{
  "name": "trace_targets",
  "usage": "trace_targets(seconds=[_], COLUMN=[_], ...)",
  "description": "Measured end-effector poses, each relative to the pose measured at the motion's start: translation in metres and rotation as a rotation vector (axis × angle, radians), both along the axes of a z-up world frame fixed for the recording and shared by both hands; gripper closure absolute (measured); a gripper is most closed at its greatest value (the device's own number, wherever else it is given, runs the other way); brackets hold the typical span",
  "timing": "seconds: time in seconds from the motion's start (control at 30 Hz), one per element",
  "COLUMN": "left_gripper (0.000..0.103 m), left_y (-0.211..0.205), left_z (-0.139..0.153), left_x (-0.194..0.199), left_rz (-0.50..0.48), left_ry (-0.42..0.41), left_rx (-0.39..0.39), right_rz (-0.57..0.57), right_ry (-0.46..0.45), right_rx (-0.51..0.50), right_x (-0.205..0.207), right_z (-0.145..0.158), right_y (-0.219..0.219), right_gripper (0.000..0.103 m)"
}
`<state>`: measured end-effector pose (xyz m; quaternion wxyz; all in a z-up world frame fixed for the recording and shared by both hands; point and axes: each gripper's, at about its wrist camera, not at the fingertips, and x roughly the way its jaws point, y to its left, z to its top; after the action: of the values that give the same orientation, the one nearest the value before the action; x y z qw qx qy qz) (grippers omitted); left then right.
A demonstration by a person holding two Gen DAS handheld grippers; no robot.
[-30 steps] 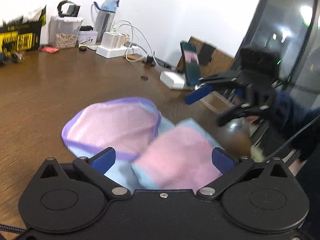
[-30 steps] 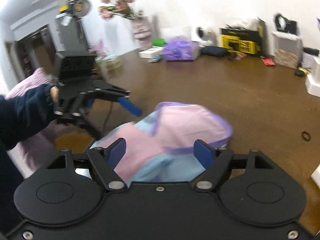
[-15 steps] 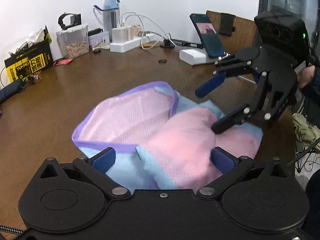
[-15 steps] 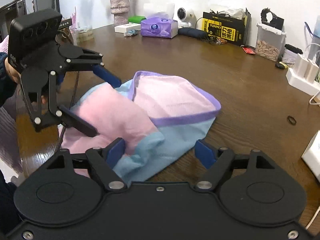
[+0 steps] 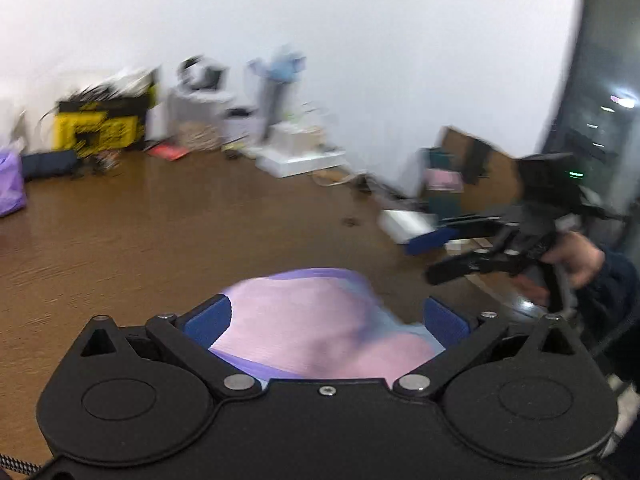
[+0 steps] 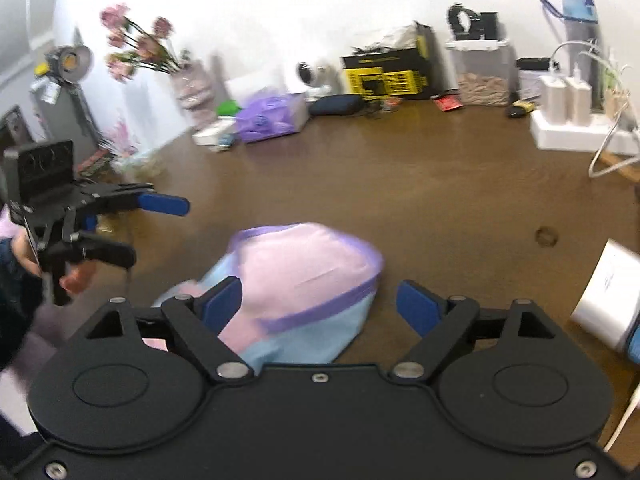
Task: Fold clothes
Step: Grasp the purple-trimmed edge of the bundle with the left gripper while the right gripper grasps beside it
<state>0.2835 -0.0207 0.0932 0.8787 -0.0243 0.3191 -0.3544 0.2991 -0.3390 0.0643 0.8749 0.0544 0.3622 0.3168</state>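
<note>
A pink and light-blue mesh garment with purple trim point(image 5: 316, 320) lies folded in a heap on the brown wooden table point(image 5: 160, 232); it also shows in the right wrist view point(image 6: 304, 272). My left gripper point(image 5: 326, 318) is open and empty, raised above the garment's near side; the right wrist view shows it at the left point(image 6: 148, 228). My right gripper point(image 6: 320, 304) is open and empty, above the garment; the left wrist view shows it at the right point(image 5: 436, 256), clear of the cloth.
At the table's back stand a yellow-black box point(image 6: 386, 74), a purple tissue pack point(image 6: 268, 118), a clear container point(image 6: 480, 70), a white power strip with chargers point(image 6: 576, 128) and a flower vase point(image 6: 188, 84). A small ring point(image 6: 546, 236) lies on the wood. A phone on a stand point(image 5: 442, 188) stands right.
Both grippers have lifted off the garment and pulled back from each other. The folded garment stays on the table. The views are blurred with motion.
</note>
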Motion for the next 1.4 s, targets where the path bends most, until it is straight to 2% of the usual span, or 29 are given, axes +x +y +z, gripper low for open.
trace_targets(seconds=[0.03, 0.07, 0.1, 0.23, 0.3, 0.37, 0.4, 0.47, 0.53, 0.57, 0.6, 0.63, 0.67, 0.73, 0.83, 0.87, 0.9, 1.03, 1.13, 1.2, 1.27, 1.33, 1.4], left_gripper=[0.0, 0.0, 0.001, 0.004, 0.014, 0.041, 0.047, 0.072, 0.087, 0.093, 0.097, 0.1, 0.101, 0.101, 0.101, 0.101, 0.101, 0.101, 0.101, 0.101, 0.101, 0.101, 0.101], left_y=[0.002, 0.003, 0.007, 0.011, 0.012, 0.012, 0.011, 0.009, 0.007, 0.006, 0.005, 0.004, 0.003, 0.004, 0.007, 0.008, 0.01, 0.015, 0.005, 0.001, 0.001, 0.003, 0.004], left_z=[-0.011, -0.015, -0.027, -0.031, -0.029, -0.028, -0.027, -0.028, -0.028, -0.03, -0.032, -0.033, -0.034, -0.032, -0.019, -0.014, -0.001, 0.017, 0.01, -0.003, -0.014, -0.028, -0.036], left_x=[0.017, 0.022, 0.037, 0.044, 0.046, 0.047, 0.048, 0.049, 0.05, 0.049, 0.051, 0.048, 0.045, 0.043, 0.033, 0.03, 0.018, -0.022, -0.073, -0.097, -0.108, -0.118, -0.121], left_rz=[0.054, 0.066, 0.102, 0.129, 0.134, 0.145, 0.142, 0.141, 0.133, 0.127, 0.12, 0.121, 0.126, 0.132, 0.127, 0.108, 0.088, 0.039, -0.046, -0.052, -0.037, -0.01, 0.009], left_ry=[0.057, 0.08, 0.167, 0.207, 0.208, 0.207, 0.214, 0.232, 0.249, 0.25, 0.247, 0.238, 0.227, 0.211, 0.161, 0.156, 0.115, 0.016, -0.023, -0.005, 0.022, 0.053, 0.062], left_rx=[-0.001, -0.004, -0.015, -0.022, -0.013, -0.004, 0.004, 0.014, 0.023, 0.028, 0.031, 0.042, 0.047, 0.037, 0.0, -0.002, -0.017, -0.039, -0.038, -0.018, -0.009, 0.004, 0.017], right_rz=[0.0, 0.006, 0.009, 0.04, 0.047, 0.053, 0.057, 0.063, 0.078, 0.086, 0.094, 0.108, 0.112, 0.112, 0.101, 0.113, 0.125, 0.268, 0.347, 0.407, 0.455, 0.49, 0.496], right_ry=[0.011, 0.028, 0.037, 0.072, 0.079, 0.067, 0.061, 0.05, 0.028, 0.013, 0.005, -0.006, -0.017, -0.034, -0.057, -0.078, -0.099, -0.264, -0.318, -0.319, -0.291, -0.249, -0.231], right_rx=[-0.002, -0.013, -0.024, -0.034, -0.038, -0.061, -0.067, -0.082, -0.112, -0.13, -0.141, -0.157, -0.17, -0.18, -0.137, -0.083, -0.048, 0.073, 0.113, 0.146, 0.134, 0.077, 0.007], right_x=[0.005, 0.016, 0.021, 0.04, 0.044, 0.046, 0.046, 0.044, 0.04, 0.037, 0.034, 0.032, 0.029, 0.027, 0.023, 0.018, 0.013, -0.031, -0.062, -0.082, -0.095, -0.104, -0.112], right_z=[-0.002, -0.007, -0.01, -0.024, -0.028, -0.031, -0.031, -0.031, -0.031, -0.031, -0.032, -0.032, -0.033, -0.032, -0.024, -0.015, -0.008, 0.012, 0.012, 0.003, -0.006, -0.015, -0.021], right_y=[0.002, 0.006, 0.01, 0.019, 0.02, 0.024, 0.025, 0.028, 0.034, 0.037, 0.039, 0.044, 0.046, 0.049, 0.043, 0.036, 0.031, 0.01, -0.005, -0.015, -0.018, -0.016, -0.011], right_gripper=[0.023, 0.027, 0.028, 0.035, 0.043, 0.049, 0.054, 0.059, 0.063, 0.068, 0.084, 0.093, 0.098, 0.098, 0.099, 0.099, 0.099, 0.099, 0.099, 0.098, 0.097, 0.089, 0.063])
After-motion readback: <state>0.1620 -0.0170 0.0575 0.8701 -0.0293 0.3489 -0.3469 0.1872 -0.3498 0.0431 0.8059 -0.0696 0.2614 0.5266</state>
